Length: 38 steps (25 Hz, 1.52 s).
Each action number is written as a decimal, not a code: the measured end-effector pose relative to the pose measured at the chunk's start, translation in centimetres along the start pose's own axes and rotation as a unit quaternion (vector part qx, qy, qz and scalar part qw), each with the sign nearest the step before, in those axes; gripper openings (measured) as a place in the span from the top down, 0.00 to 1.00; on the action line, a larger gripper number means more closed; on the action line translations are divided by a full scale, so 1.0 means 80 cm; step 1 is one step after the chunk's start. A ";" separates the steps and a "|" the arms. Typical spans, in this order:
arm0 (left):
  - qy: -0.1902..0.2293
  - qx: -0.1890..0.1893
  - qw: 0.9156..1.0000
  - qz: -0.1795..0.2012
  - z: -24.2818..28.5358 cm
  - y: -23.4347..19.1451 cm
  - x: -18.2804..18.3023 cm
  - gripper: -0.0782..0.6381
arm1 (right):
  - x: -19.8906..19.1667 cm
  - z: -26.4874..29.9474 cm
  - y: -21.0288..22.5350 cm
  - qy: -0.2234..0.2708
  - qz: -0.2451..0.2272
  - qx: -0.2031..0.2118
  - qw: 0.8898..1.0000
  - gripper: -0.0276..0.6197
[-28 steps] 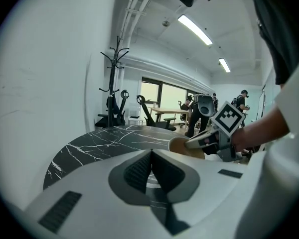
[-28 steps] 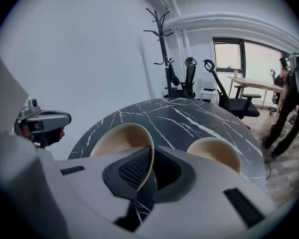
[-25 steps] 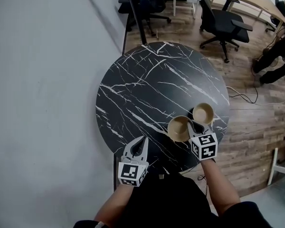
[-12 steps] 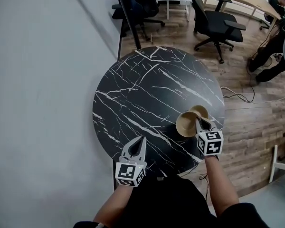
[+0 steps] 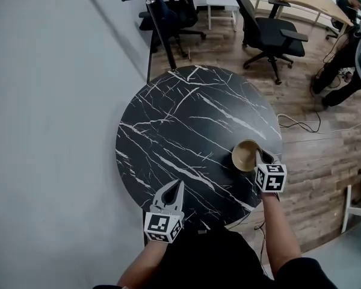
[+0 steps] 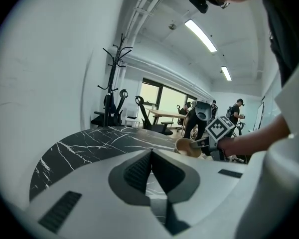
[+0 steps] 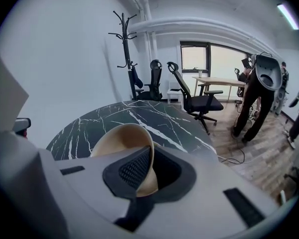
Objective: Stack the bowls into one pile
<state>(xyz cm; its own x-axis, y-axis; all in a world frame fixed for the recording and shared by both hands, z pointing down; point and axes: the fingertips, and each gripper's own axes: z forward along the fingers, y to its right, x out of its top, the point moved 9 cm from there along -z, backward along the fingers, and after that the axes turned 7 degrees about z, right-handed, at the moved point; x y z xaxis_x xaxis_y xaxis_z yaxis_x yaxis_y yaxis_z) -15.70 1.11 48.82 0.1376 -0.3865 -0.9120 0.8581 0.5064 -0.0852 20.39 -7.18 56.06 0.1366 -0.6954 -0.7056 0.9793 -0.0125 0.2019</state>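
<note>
While right gripper (image 5: 260, 157) jaws clamp the rim of the bowl (image 5: 245, 155) over the desk (image 5: 168, 125), stacking looks unfinished; left gripper (image 5: 178, 184) jaws together, empty.

Round black marble table (image 5: 168, 119), office chairs (image 5: 271, 32), wooden floor (image 5: 325, 155)

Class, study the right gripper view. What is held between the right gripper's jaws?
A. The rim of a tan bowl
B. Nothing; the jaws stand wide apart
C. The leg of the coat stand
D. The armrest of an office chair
A: the right gripper has its jaws closed across the wall of the tan bowl, one pad inside the rim and one outside.
</note>
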 end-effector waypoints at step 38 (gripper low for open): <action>0.002 -0.047 0.998 0.046 0.011 0.063 0.007 0.87 | 0.038 -0.078 -0.011 0.090 -0.076 0.052 0.992 0.86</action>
<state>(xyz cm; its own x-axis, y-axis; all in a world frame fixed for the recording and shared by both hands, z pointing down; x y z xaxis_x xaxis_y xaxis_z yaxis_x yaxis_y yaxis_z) -10.88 2.75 48.24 0.2111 -0.3318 -0.9194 0.7918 0.6096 -0.0382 20.85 -4.86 49.49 0.0216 -0.5409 -0.8408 0.9714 -0.1876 0.1457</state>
